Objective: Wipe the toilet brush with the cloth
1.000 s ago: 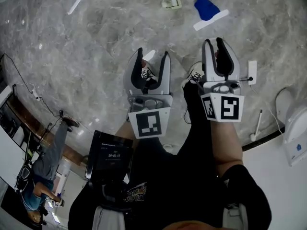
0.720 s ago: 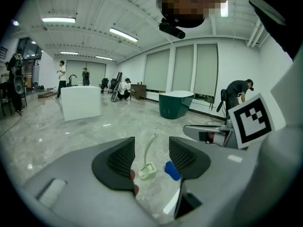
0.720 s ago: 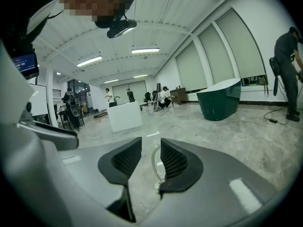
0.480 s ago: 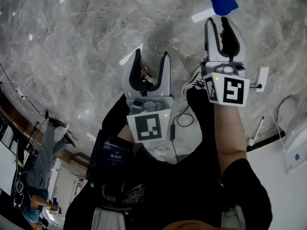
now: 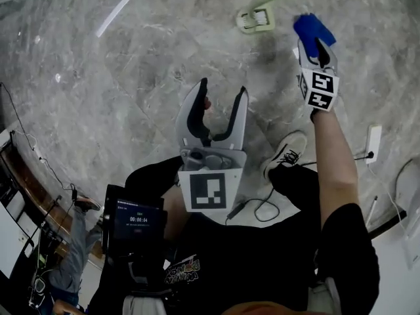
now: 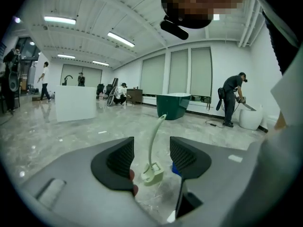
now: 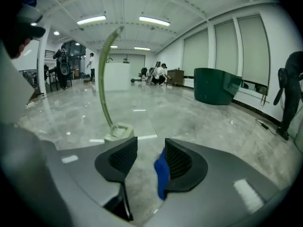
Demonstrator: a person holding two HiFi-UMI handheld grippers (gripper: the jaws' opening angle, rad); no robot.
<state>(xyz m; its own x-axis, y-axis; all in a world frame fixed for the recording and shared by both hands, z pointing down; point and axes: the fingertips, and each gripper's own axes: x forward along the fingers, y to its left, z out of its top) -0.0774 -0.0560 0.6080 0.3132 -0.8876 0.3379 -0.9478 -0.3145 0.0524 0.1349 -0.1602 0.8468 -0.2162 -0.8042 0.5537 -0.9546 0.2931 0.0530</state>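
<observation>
Both grippers parted over the marble floor (image 5: pixel 131 77)

The left gripper (image 5: pixel 223 89) is held spread and empty, its jaws just opened wider. The toilet brush (image 5: pixel 254 20) is stood upright on the floor beyond. The right gripper (image 5: pixel 317 44) has just been opened, and the blue cloth (image 5: pixel 310 27) is seen between its jaws, apparently unclamped.

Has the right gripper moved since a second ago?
Yes. The right gripper has dropped forward to the blue cloth, formerly well ahead of it; its jaws have just been opening, the cloth's edge between them.
</observation>
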